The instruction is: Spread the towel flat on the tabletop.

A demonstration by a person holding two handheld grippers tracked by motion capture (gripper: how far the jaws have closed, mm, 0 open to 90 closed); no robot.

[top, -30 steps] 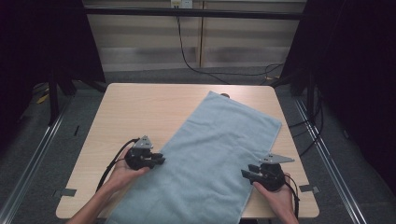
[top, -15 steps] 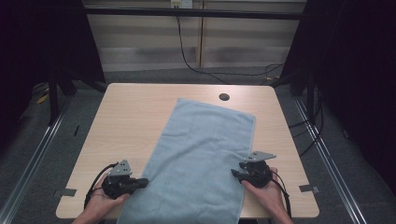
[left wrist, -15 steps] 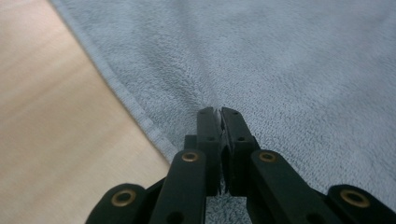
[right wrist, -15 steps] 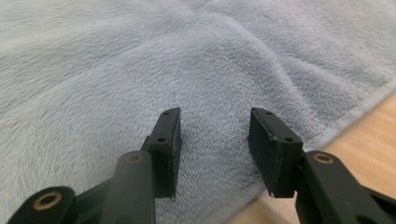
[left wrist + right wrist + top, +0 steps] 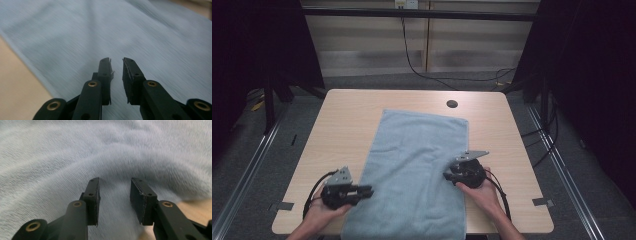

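A light blue towel (image 5: 414, 165) lies flat along the wooden table (image 5: 347, 115), and its near end hangs over the front edge. My left gripper (image 5: 370, 190) sits low at the towel's left edge and points right. Its jaws have just been opening, and a narrow gap stands between them with nothing in it. In the left gripper view the left gripper (image 5: 116, 60) hovers over the towel (image 5: 150, 37). My right gripper (image 5: 447, 176) rests at the towel's right edge and points left. Seen in the right gripper view, the right gripper (image 5: 113, 181) is open above the towel (image 5: 75, 150).
A round dark cable hole (image 5: 452, 104) sits in the tabletop near the far edge. Bare wood shows left and right of the towel. Black curtains and metal frame rails surround the table, and a cable hangs behind it.
The towel has swung from a diagonal lie to nearly straight and slid toward the front edge. My left gripper came back toward the front; my right gripper moved left along the towel's edge.
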